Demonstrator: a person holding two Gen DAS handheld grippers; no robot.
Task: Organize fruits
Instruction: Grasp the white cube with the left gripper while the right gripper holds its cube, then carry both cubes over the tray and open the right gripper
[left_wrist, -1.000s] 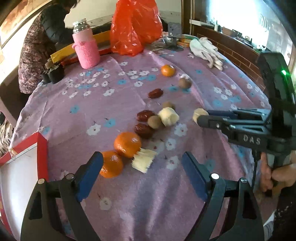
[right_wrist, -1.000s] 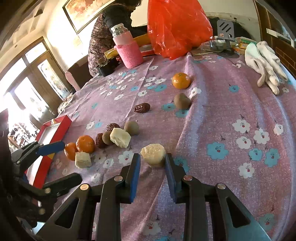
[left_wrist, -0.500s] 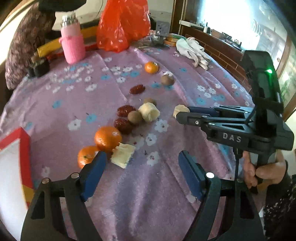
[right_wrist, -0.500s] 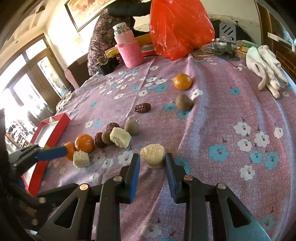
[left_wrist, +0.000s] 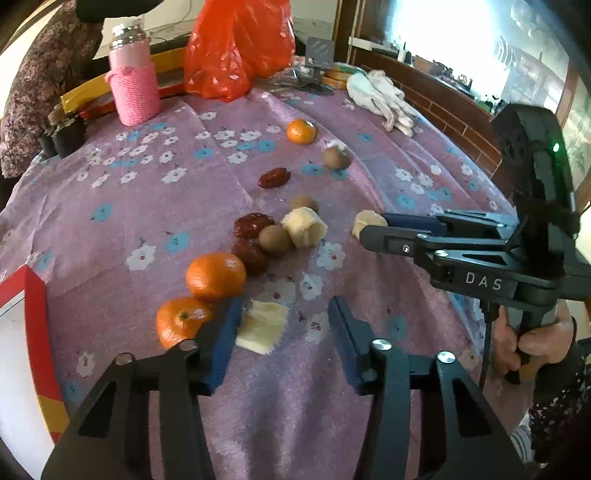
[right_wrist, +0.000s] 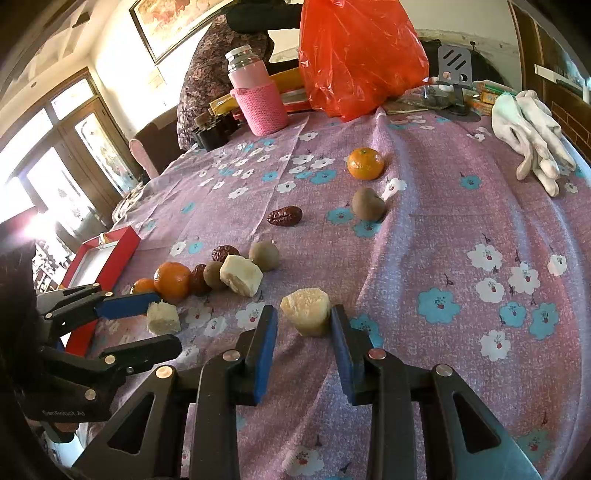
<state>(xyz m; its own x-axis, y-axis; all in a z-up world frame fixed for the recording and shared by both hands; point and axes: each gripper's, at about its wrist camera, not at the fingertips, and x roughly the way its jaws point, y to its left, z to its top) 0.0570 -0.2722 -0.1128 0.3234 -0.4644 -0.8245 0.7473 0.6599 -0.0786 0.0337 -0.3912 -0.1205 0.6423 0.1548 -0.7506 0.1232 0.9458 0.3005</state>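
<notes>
The left gripper (left_wrist: 284, 321) was closing around a pale fruit chunk (left_wrist: 263, 326), one pad seemingly touching it. The right gripper (right_wrist: 303, 325) stood narrow around another pale piece (right_wrist: 306, 311); whether it gripped was unclear

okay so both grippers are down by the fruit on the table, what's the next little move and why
Probably let the left gripper finish closing on the pale chunk between its jaws. Its near finger already touches the chunk; the far finger still stands clear. The right gripper has its pale piece between its fingers, so that side can wait.
</notes>
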